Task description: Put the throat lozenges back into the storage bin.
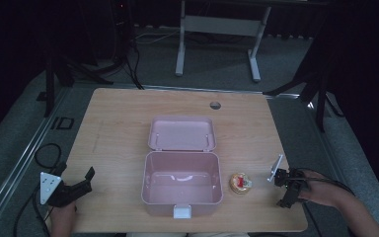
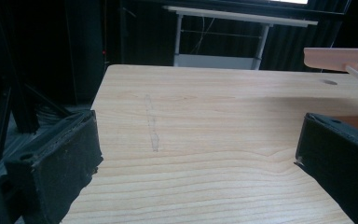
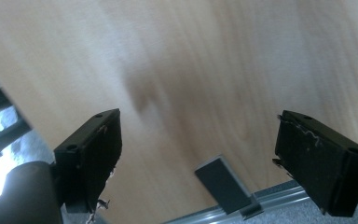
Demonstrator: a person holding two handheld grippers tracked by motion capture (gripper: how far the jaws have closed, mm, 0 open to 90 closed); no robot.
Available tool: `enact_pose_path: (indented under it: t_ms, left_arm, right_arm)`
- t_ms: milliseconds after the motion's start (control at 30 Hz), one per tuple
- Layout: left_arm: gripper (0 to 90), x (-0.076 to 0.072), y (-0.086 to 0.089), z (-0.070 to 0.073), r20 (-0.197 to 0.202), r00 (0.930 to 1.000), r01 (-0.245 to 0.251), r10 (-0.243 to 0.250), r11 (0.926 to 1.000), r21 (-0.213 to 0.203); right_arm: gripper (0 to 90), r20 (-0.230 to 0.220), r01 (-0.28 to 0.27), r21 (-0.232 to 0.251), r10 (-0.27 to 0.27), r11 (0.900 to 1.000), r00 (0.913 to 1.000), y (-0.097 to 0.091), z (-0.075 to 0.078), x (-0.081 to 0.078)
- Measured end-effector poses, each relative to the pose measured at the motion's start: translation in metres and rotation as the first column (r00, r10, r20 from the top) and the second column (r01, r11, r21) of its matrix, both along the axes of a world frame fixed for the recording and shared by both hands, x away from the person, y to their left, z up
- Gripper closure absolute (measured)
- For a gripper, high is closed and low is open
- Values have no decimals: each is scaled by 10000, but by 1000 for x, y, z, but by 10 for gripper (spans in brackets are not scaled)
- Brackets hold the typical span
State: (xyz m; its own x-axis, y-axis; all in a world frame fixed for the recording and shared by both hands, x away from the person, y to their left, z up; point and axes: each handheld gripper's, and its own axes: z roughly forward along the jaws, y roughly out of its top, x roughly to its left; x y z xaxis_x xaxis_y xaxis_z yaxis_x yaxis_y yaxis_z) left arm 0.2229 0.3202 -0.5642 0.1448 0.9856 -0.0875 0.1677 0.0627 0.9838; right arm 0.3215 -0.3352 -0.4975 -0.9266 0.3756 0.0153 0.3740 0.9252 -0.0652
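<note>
We held two black grippers, the left gripper point(image 1: 90, 176) topped by a grey three-cornered plate point(image 1: 48, 186) with small dark dots, the right gripper point(image 1: 282, 191) carrying a pale flat plate point(image 1: 276, 167), both with chunky, frayed black jaws and trailing thin black cables point(image 1: 43, 154).

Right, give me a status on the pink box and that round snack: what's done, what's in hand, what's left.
Done: the pink box stands open, lid flipped back, inside looks bare. In hand: nothing; the left tongs and right tongs are both open and hold nothing, resting near the table's front corners. Left, as a guess: the round snack sits untouched right of the box, so it probably goes in before the lid closes.
</note>
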Motion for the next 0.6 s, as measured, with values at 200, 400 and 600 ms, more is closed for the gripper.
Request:
enact_pose_path:
  t_ms: [200, 400, 600]
  left_arm:
    - [4, 0, 0, 0, -21, 10000, 57, -57, 10000, -21]
    - [4, 0, 0, 0, -42, 9999, 112, -112, 9999, -33]
    - [4, 0, 0, 0, -57, 9999, 160, -161, 9999, -56]
  right_arm:
    - [133, -289, -480, -453, 467, 9978, 9985, 9, -1, -3]
    - [132, -191, -563, -413, 555, 9976, 9983, 18, -4, 2]
    - [136, -186, -768, -213, 764, 9968, 9969, 35, -8, 10]
